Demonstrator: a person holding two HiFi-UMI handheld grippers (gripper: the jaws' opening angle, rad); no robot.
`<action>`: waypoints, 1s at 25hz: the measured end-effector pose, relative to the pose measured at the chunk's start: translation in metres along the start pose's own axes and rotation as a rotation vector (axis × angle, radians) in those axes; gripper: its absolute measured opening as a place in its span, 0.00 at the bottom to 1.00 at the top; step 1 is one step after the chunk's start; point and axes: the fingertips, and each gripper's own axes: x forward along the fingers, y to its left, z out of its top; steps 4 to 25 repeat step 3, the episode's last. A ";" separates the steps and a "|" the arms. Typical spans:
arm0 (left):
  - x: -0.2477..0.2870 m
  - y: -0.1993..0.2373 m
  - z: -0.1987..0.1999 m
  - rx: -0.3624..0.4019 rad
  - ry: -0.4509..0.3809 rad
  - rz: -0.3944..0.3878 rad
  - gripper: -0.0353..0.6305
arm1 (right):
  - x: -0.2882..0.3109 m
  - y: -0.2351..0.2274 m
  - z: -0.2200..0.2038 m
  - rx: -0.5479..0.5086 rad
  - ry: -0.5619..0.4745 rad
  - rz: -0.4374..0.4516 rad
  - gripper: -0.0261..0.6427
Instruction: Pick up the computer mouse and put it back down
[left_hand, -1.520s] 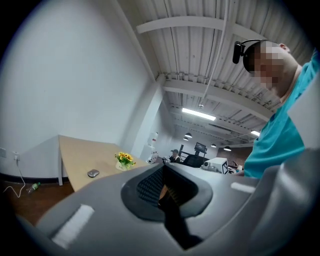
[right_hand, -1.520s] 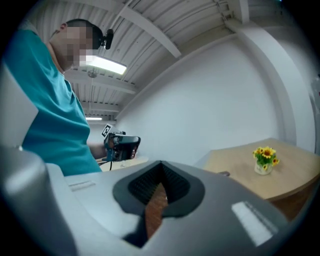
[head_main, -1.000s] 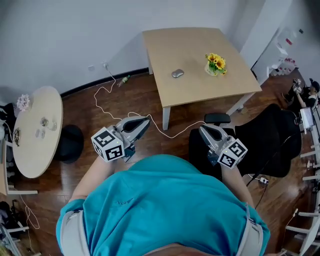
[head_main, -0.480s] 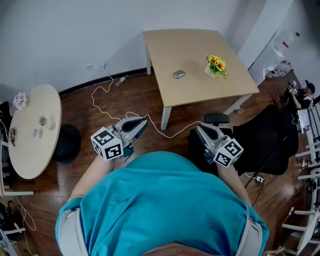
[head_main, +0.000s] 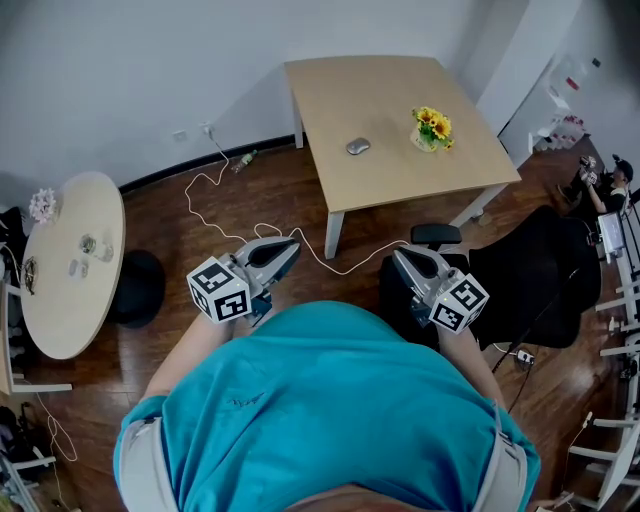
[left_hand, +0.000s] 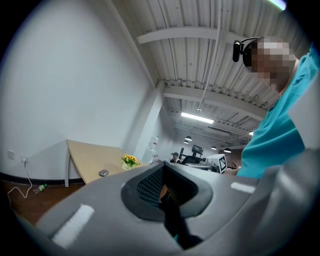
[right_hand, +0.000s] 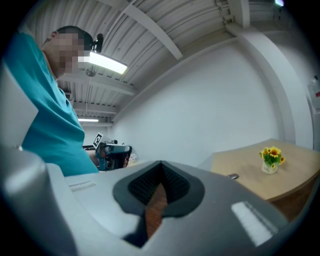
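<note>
A vase (head_main: 431, 139) of yellow flowers stands on the bench (head_main: 400, 90) near the mouse (head_main: 357, 147). The left tool (head_main: 291, 244) and right tool (head_main: 400, 259), both clenched empty, hang well apart from it, beside a black chair (head_main: 530, 280).

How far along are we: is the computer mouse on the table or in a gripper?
On the table: the computer mouse lies there, apart from the left gripper and right gripper, both shut.

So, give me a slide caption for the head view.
Person holds left tongs and right tongs shut, short of the table with mouse and flowers.
</note>
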 end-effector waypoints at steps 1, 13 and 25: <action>0.001 -0.001 0.000 0.000 0.001 0.000 0.06 | -0.001 0.000 0.000 -0.001 -0.001 0.000 0.04; 0.002 -0.003 -0.001 -0.002 0.001 0.003 0.06 | -0.004 -0.001 0.000 -0.002 -0.003 -0.002 0.04; 0.002 -0.003 -0.001 -0.002 0.001 0.003 0.06 | -0.004 -0.001 0.000 -0.002 -0.003 -0.002 0.04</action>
